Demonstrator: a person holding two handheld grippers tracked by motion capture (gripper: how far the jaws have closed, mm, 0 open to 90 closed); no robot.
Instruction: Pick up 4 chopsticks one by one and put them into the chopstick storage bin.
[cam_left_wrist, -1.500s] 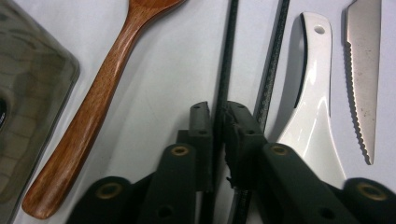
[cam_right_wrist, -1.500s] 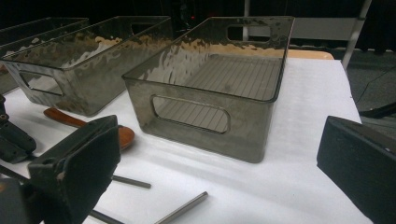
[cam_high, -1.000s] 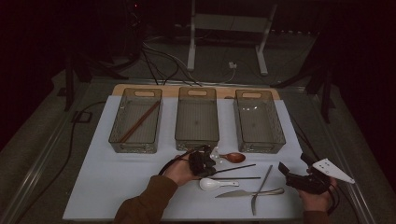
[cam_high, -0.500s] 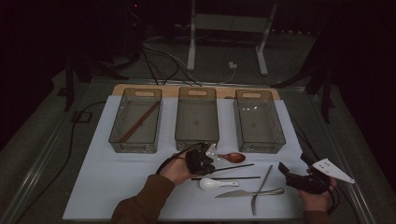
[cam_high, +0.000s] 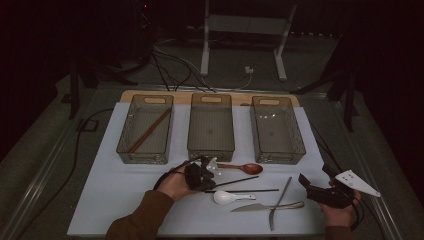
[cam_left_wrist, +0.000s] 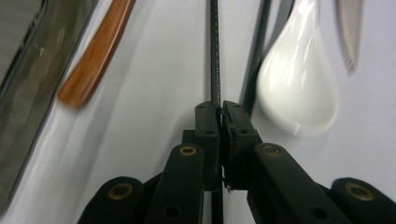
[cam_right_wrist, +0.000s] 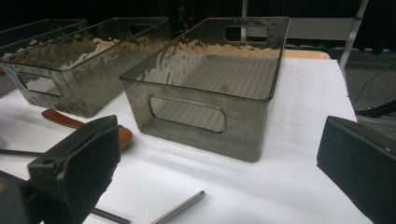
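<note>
- Jaws clenched on a thin black chopstick (cam_left_wrist: 215, 56): the left gripper (cam_left_wrist: 219, 119) pinches the stick at its near end, the shaft running straight ahead of the jaws over the white bench (cam_high: 115, 185).
- In the high view the left gripper (cam_high: 202, 176) sits just in front of the middle bin (cam_high: 210, 127), the held chopstick (cam_high: 235, 182) angling off to the jaws' far side.
- A second black chopstick (cam_high: 250, 190) lies just beside the first, with a white spoon (cam_left_wrist: 299, 88) close to the right of the jaws and a wooden spoon (cam_left_wrist: 95, 51) to their left.
- The right gripper (cam_high: 320, 190) waits well apart, its jaws spread wide with nothing between them, the right-hand bin (cam_right_wrist: 210, 88) ahead of them.
- A brown chopstick (cam_high: 149, 131) already lies in the left bin (cam_high: 145, 129), the likely home for the black one.
- Risk: the grip is at the very tip, so the long shaft could swivel or slip free when lifted.
- Risk: a low swing could sweep the free end into the white spoon or the wooden spoon and scatter them, or catch a bin's rim.
</note>
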